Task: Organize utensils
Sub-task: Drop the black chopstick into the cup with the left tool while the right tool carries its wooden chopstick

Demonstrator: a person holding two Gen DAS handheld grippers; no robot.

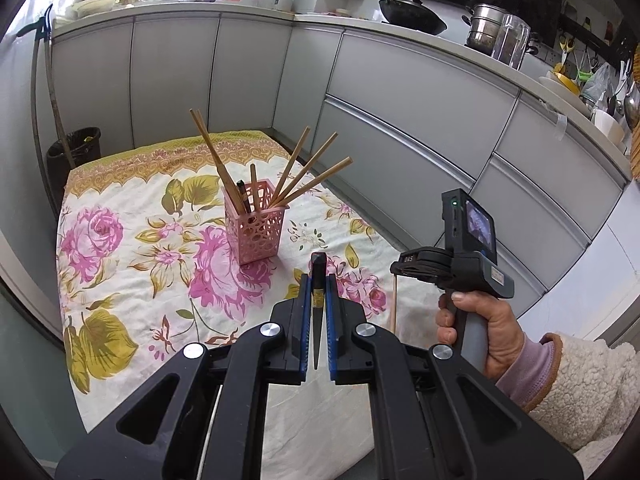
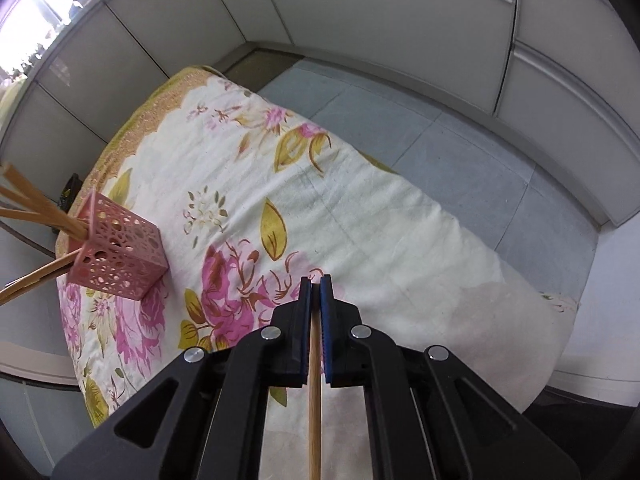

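Reading labels first: only legible marking is what looks like "045" on the black head of the right gripper (image 1: 394, 280) in the left wrist view; a small sticker on its grey body is too small to read. No brand readable on the pink holder (image 1: 256, 226) or the cloth.

Left gripper (image 1: 319, 280): jaws nearly together, clamped on a dark chopstick (image 1: 319, 276). Its long axis runs along the fingers, blunt dark end poking out past the tips toward the holder, thin tapered end pointing back toward the camera. A yellowish band sits partway along it.

Right gripper, held by a hand (image 1: 484, 332) in a fleecy cream sleeve w/ lilac cuff: jaws closed on a bamboo chopstick (image 2: 315, 380). In the right wrist view its axis lies along the fingers, shaft running back under the camera; the front end is hidden betw. the blue pads. In the left wrist view the stick hangs roughly vertical below the gripper head, over the cloth.

Holder: one, pink perforated plastic, square, upright on the floral tablecloth (image 1: 120, 248), toward its far half, apart from both grippers. Count inside, left wrist view: approx. 6 bamboo sticks (two leaning left together, one short upright, three fanned to the right) plus 1 dark stick. Sticks in grippers: 2, one each. No loose chopsticks seen lying on the cloth.
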